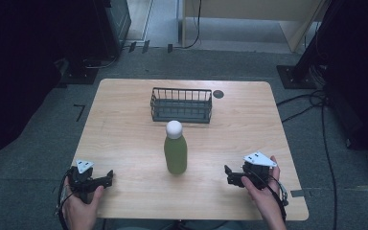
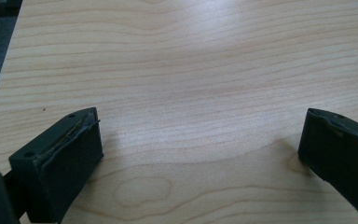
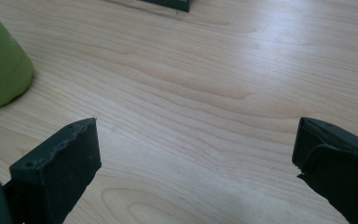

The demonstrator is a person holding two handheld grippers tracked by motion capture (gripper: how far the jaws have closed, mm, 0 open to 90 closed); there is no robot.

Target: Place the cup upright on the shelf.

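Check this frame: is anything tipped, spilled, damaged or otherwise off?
Nothing stands out. The green bottle stands upright mid-table with its white cap on, the wire basket sits squarely behind it, and the left tool and right tool rest open, apart from both.

The tabletop point(image 2: 191, 70) is pale wood with wavy grain, smooth, with a soft sheen between and ahead of the jaws. The left gripper point(image 2: 200, 140) has jaws of matt black plastic, their inner pads rough and ragged along the edge. The right gripper point(image 3: 196, 144) has the same dull black jaws with chipped pad edges. Left of its jaws stands a green bottle point(image 3: 0, 65), matt and smooth, with a white cap point(image 1: 174, 129). Beyond the jaws, the basket point(image 1: 181, 104) is dark wire metal.
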